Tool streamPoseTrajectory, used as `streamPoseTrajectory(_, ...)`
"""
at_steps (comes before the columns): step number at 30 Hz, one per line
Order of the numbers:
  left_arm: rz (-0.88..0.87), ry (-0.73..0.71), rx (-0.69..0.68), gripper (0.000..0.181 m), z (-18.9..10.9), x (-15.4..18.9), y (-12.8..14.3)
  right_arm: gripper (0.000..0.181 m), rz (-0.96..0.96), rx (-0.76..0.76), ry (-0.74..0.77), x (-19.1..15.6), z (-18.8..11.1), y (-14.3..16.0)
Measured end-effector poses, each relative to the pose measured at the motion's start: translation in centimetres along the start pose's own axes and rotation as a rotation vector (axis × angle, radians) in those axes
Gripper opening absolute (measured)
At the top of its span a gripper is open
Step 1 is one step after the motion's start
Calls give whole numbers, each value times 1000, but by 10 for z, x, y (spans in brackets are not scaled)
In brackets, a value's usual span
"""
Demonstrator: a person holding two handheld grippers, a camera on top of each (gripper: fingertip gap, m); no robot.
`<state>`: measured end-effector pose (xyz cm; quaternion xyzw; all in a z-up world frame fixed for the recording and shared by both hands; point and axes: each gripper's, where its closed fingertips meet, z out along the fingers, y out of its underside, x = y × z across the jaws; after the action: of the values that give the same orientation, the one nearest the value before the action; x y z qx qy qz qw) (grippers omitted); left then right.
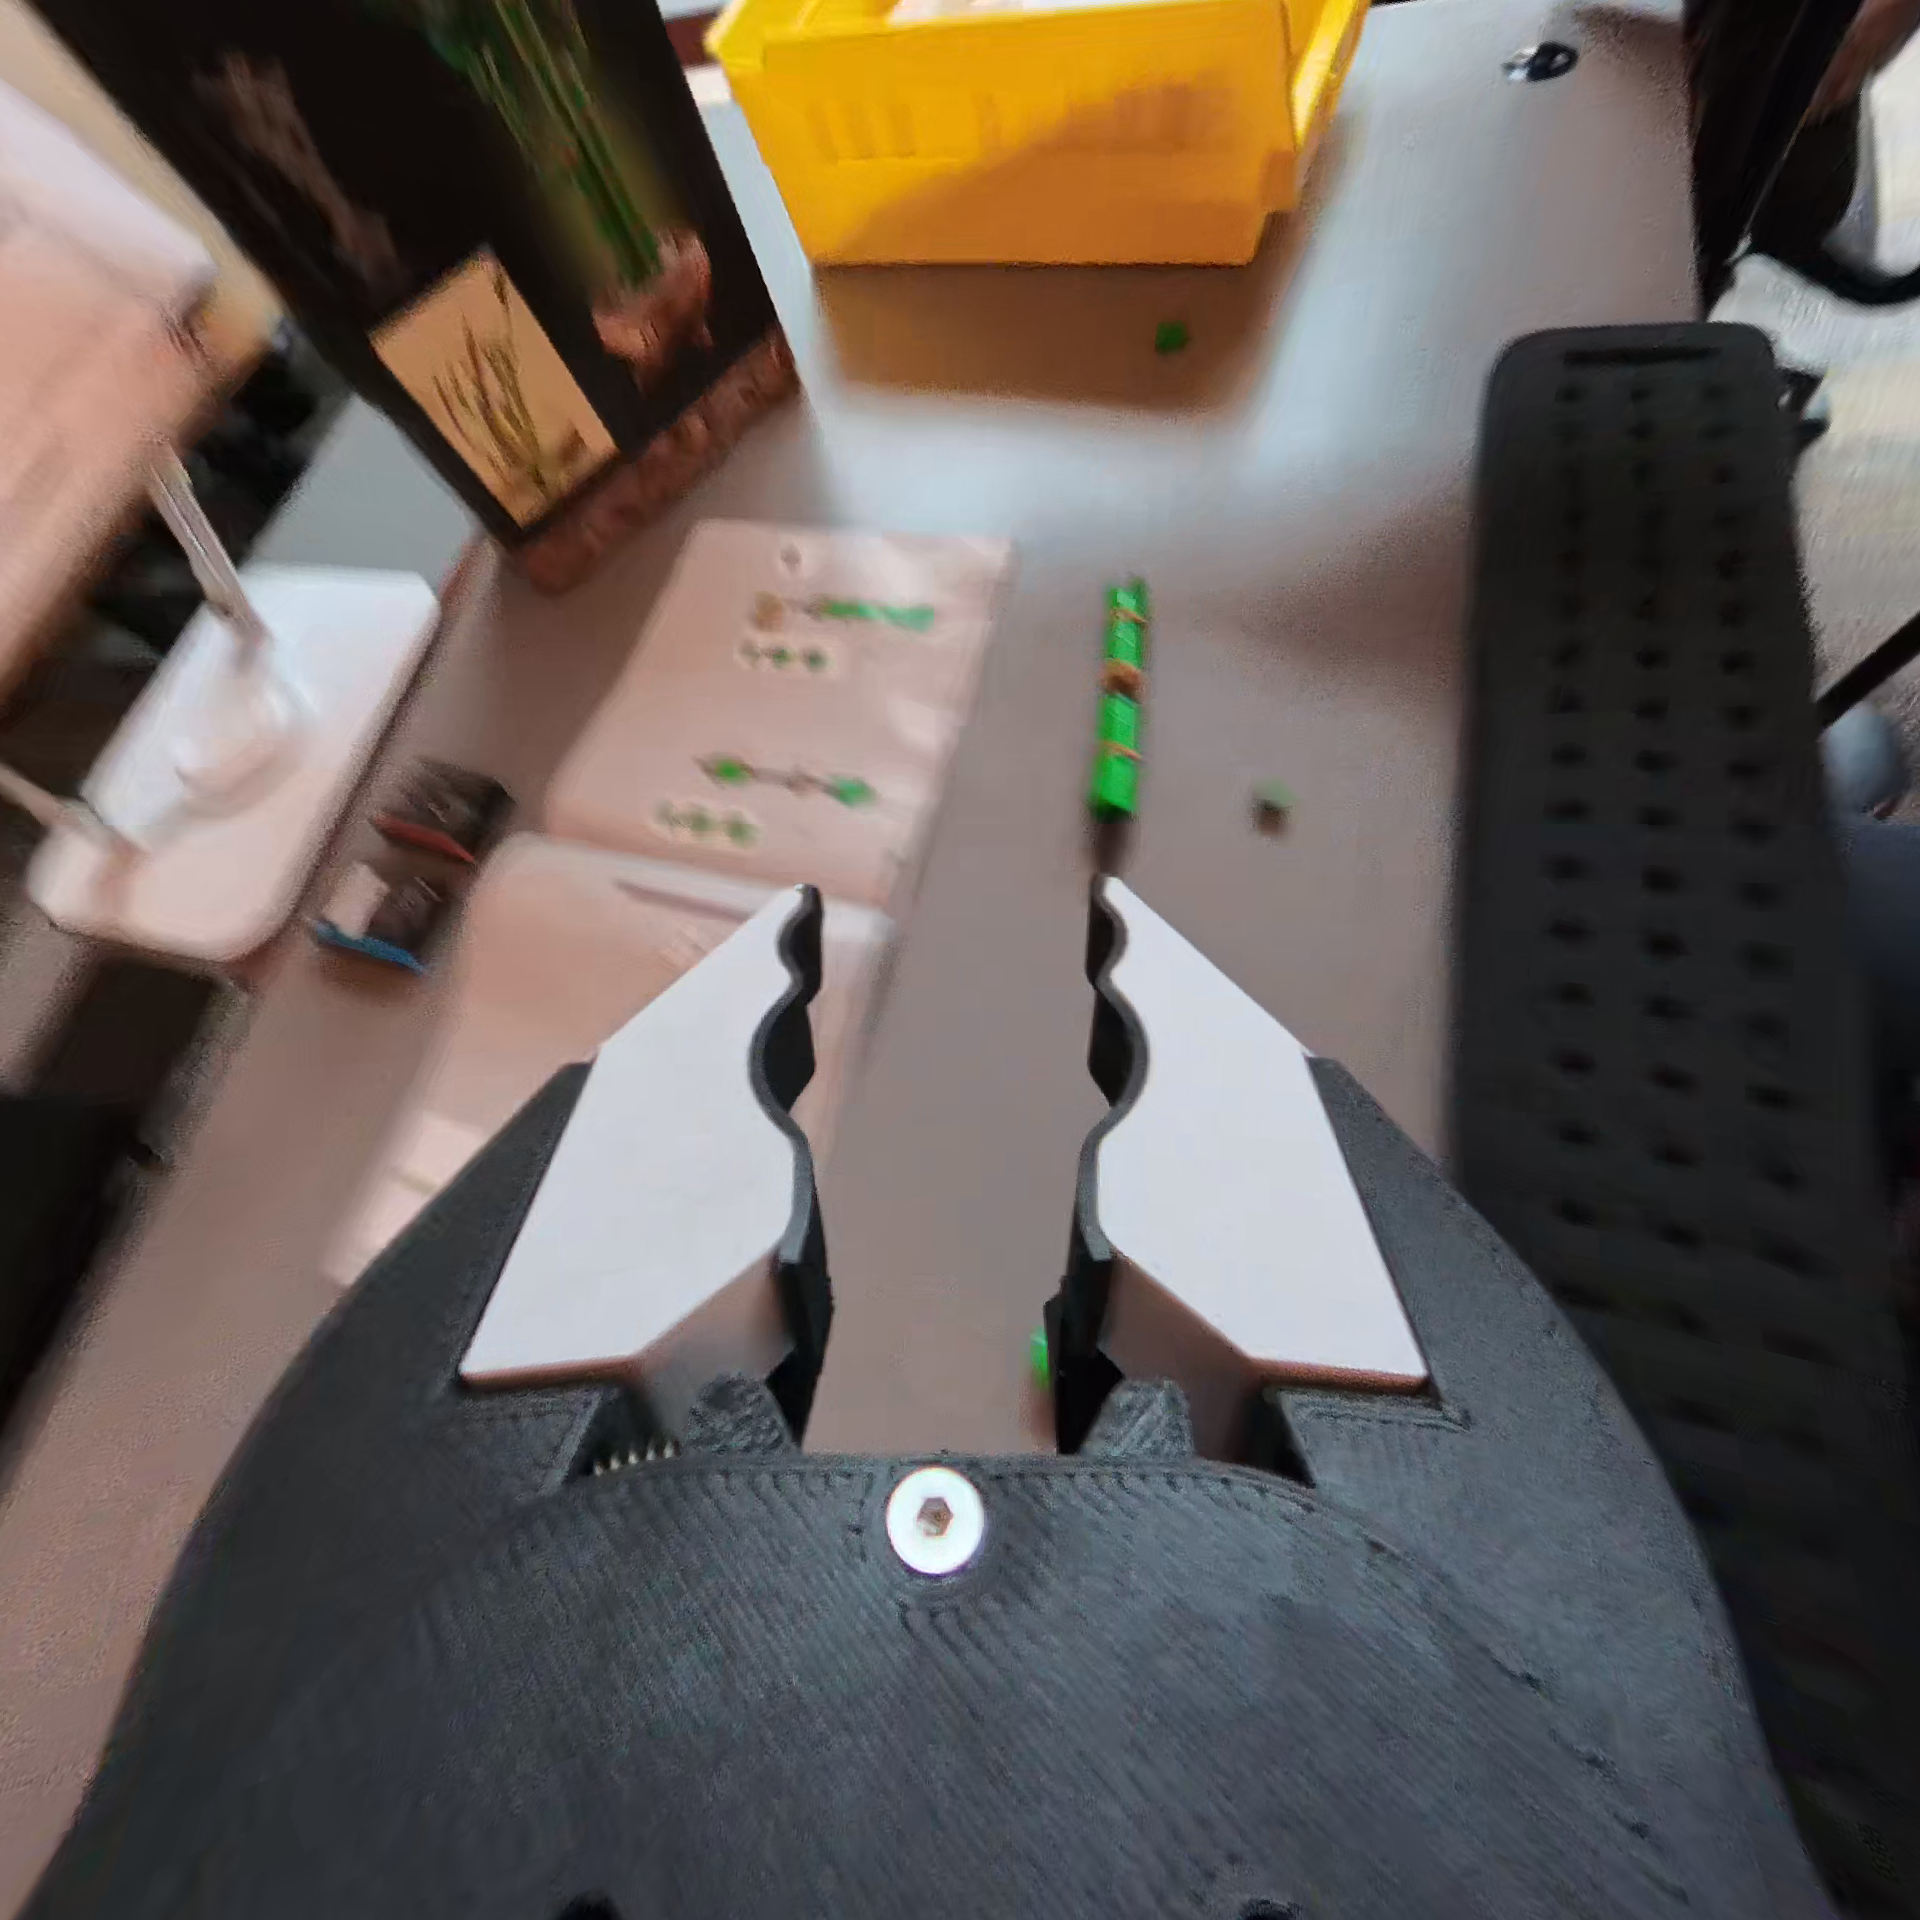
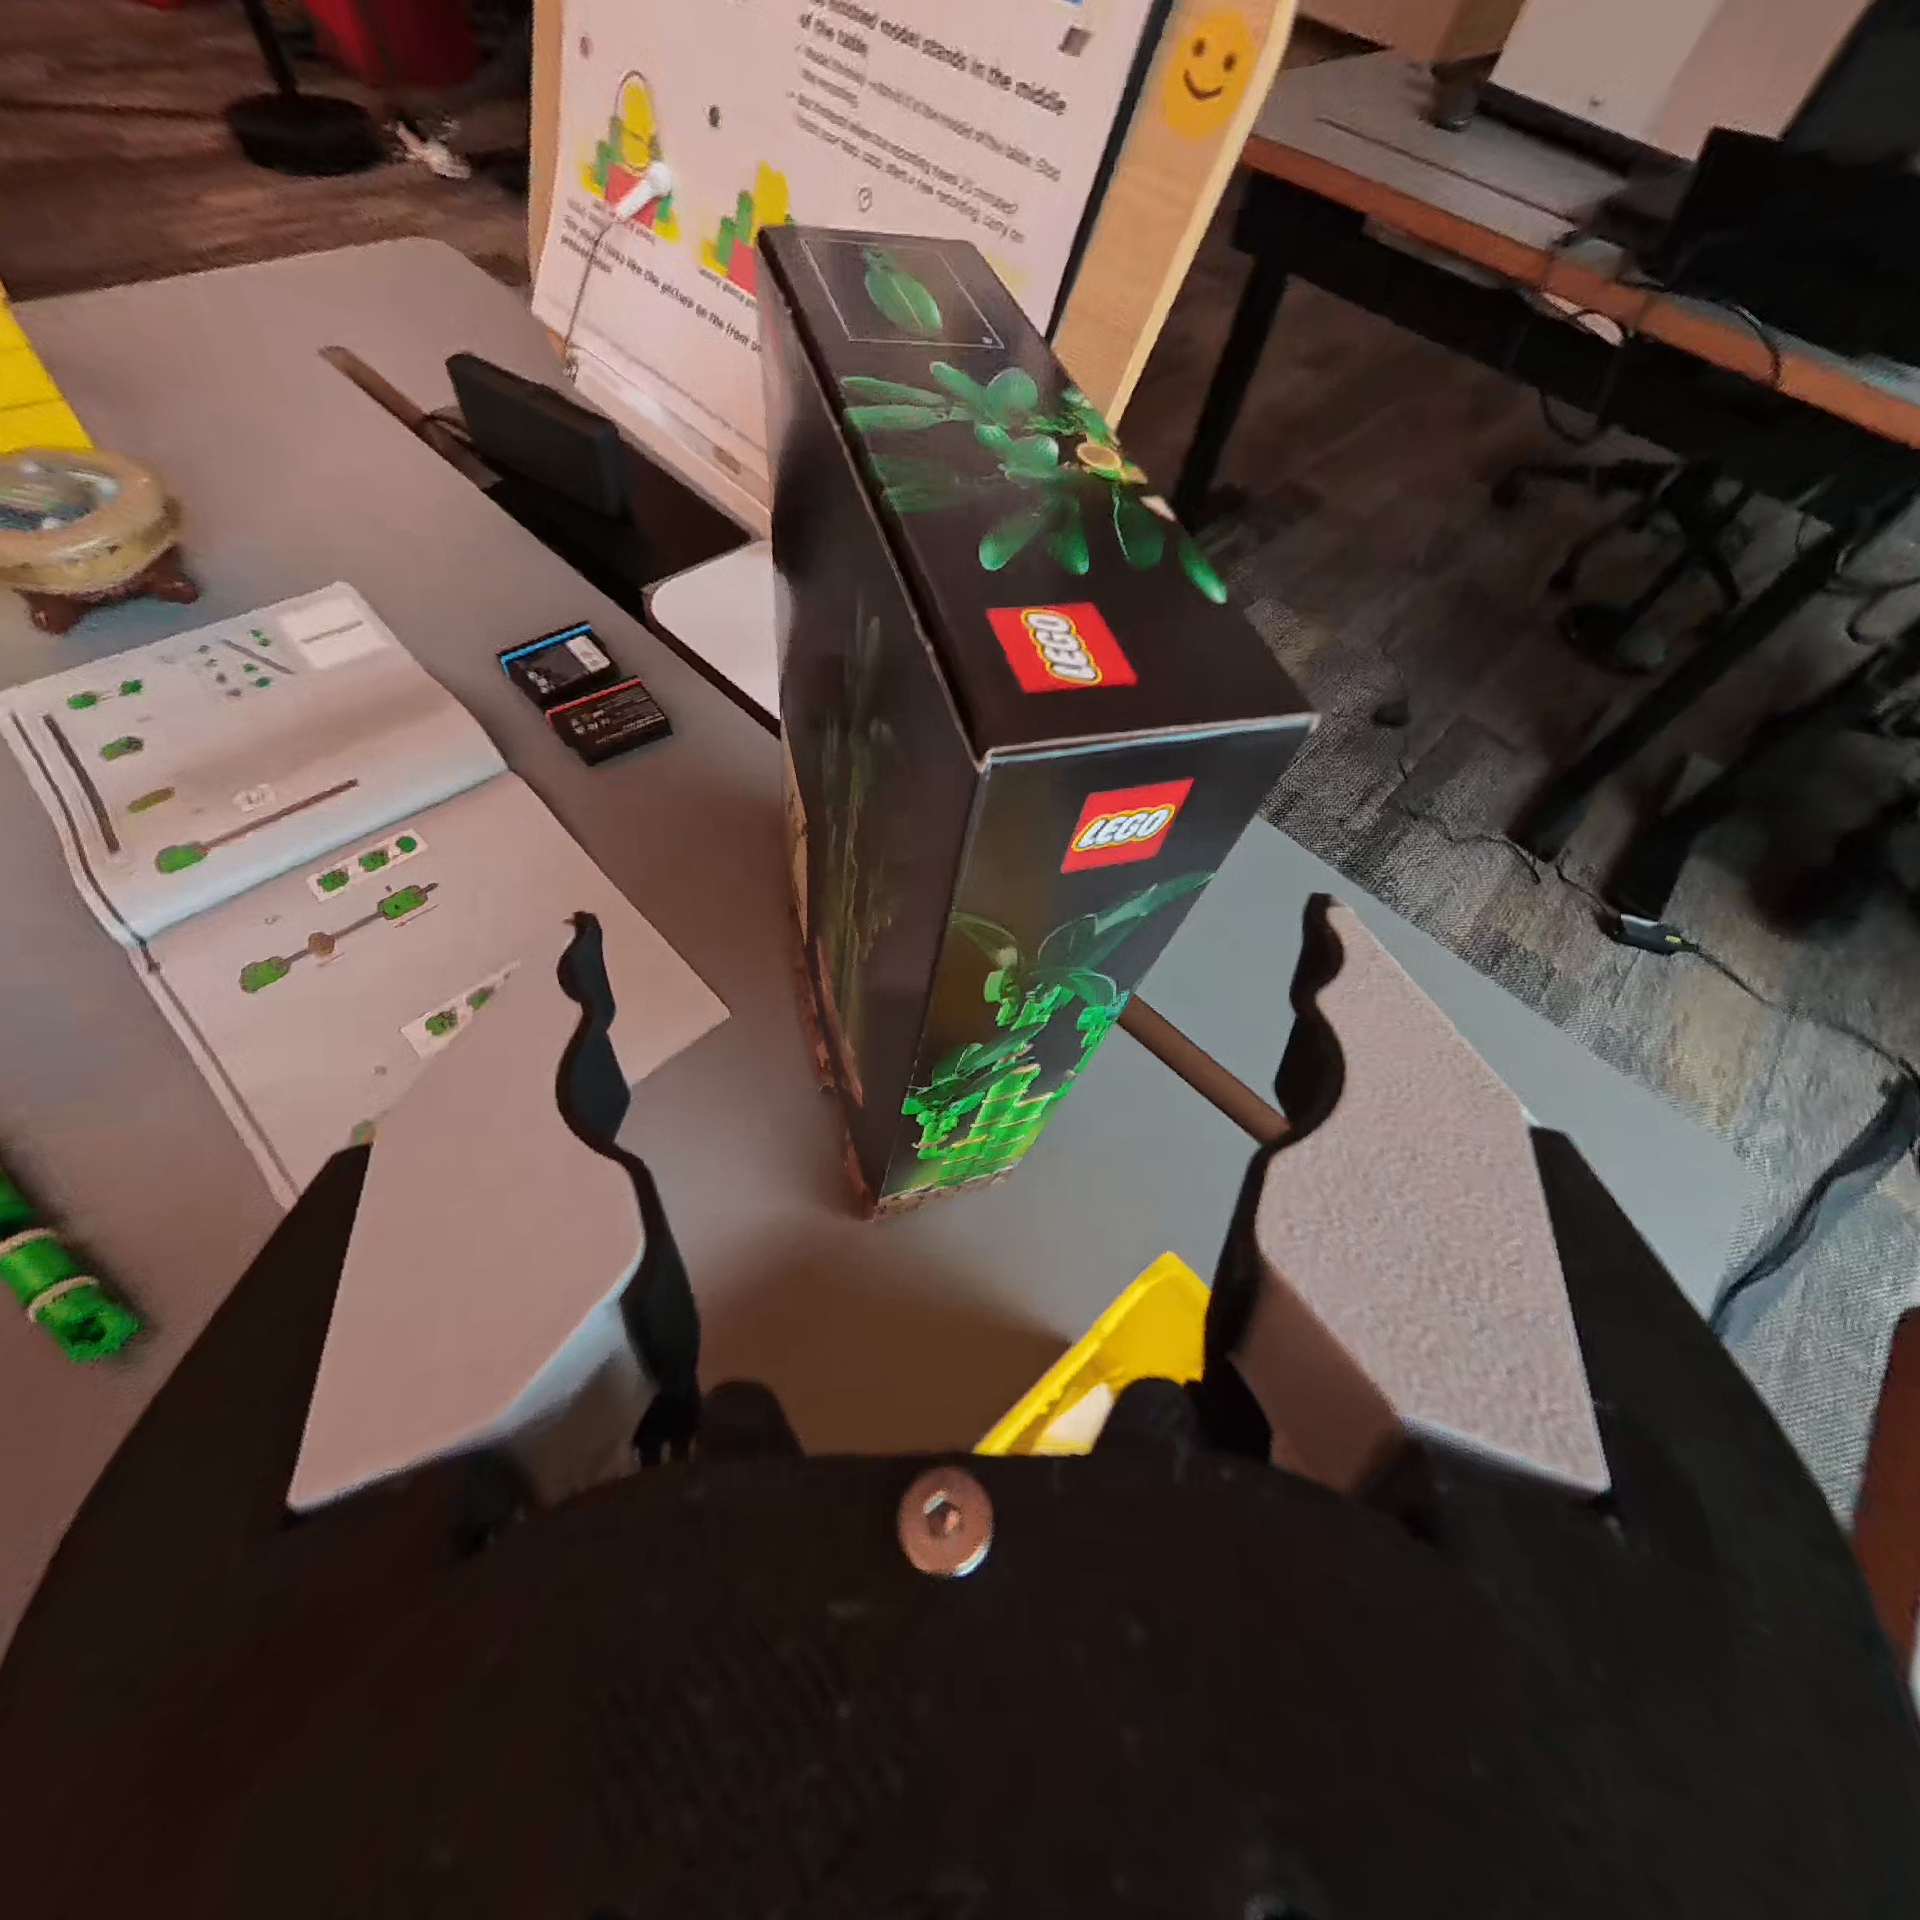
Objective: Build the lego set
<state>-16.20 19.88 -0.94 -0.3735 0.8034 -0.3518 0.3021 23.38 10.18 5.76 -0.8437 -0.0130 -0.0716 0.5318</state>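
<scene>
Grey table (image 2: 312, 416) fills both views; in the right wrist view its edge runs from 12 down toward 4 o'clock, carpet and cables beyond it. Tall dark set box (image 2: 997, 727) stands upright dead ahead of the right gripper (image 2: 945, 935), just short of that edge; the same box sits at 11 o'clock in the left wrist view. Yellow bin (image 1: 1039, 135) at 12 o'clock in the left view, bare table between it and the build; a yellow corner also shows low between the right fingers, probably the same bin, can't confirm. Right gripper's black body blocks the 3 o'clock side of the left view. Open instruction booklet (image 1: 790, 707) lies flat at 11 o'clock, just left of the left gripper (image 1: 951, 894) line. Green stem assembly (image 1: 1117, 707), banded with tan rings, lies flat straight ahead at 12 o'clock, lengthwise along the finger axis, clear table on both sides; it shows at 8 o'clock in the right view. Two small black battery-like blocks (image 2: 587, 691) beside the booklet. Loose bits: small dark piece (image 1: 1270, 808) right of the stem, green stud (image 1: 1171, 335) near the bin, both blurred. Left jaws spread, nothing between them. Right jaws spread wide, nothing held.
</scene>
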Motion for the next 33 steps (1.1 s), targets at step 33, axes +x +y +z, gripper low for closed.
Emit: streamPoseTrajectory(33, 606, -22, -417, 87, 128, -239, -350, 86, -231, 53, -85, 4, -37, -137)
